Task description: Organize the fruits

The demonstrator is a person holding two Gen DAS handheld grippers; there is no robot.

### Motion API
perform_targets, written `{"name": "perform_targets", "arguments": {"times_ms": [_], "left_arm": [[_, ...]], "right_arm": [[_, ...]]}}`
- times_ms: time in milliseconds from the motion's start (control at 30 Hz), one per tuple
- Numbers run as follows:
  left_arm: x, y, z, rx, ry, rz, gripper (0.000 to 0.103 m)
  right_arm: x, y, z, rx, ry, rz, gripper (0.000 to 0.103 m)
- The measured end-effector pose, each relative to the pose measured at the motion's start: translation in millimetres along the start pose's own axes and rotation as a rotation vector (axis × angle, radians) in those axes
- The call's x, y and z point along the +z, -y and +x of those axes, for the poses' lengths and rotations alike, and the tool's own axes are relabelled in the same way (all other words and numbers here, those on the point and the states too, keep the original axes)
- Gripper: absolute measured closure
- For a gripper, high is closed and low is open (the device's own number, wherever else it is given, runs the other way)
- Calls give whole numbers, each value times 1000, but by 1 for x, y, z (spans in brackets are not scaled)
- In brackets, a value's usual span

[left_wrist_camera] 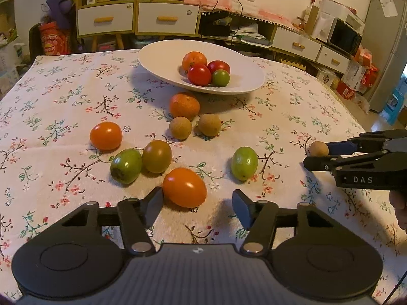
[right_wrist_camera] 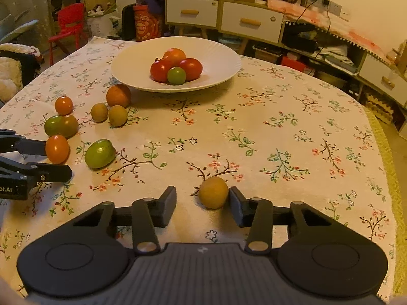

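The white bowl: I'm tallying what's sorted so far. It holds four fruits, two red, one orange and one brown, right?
Nearly. The white bowl holds four, but the small one in front is a green fruit, not brown. Two red fruits and an orange fruit make up the rest, as the right wrist view shows.

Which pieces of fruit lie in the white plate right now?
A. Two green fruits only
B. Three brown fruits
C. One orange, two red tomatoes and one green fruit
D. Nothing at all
C: the white plate holds an orange, two red tomatoes and one green fruit.
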State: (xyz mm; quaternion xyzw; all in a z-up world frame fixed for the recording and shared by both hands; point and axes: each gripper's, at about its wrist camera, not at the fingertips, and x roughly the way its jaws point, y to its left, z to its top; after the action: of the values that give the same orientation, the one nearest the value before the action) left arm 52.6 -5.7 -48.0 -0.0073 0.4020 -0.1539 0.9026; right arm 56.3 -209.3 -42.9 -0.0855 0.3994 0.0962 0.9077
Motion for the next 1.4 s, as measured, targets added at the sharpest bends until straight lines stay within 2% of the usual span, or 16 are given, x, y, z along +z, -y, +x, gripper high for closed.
{"name": "perform_targets", "arguments": {"times_ms": [267,433,833,1400], "left_arm": [[2,-2,0,-5,5,-10,58],[3,-3,0,-5,6,-13,65],[4,-3,-1,-20,10,-12,67],[12,2,-9,-43,41,-4,67]], "right_arm": [[1,1,1,-31,1,-7,78],[2,2,1,-35,1,-8,80],[5,3,-2,-27,10,2,80],[16,-2,-10,32,34,38,80]]}}
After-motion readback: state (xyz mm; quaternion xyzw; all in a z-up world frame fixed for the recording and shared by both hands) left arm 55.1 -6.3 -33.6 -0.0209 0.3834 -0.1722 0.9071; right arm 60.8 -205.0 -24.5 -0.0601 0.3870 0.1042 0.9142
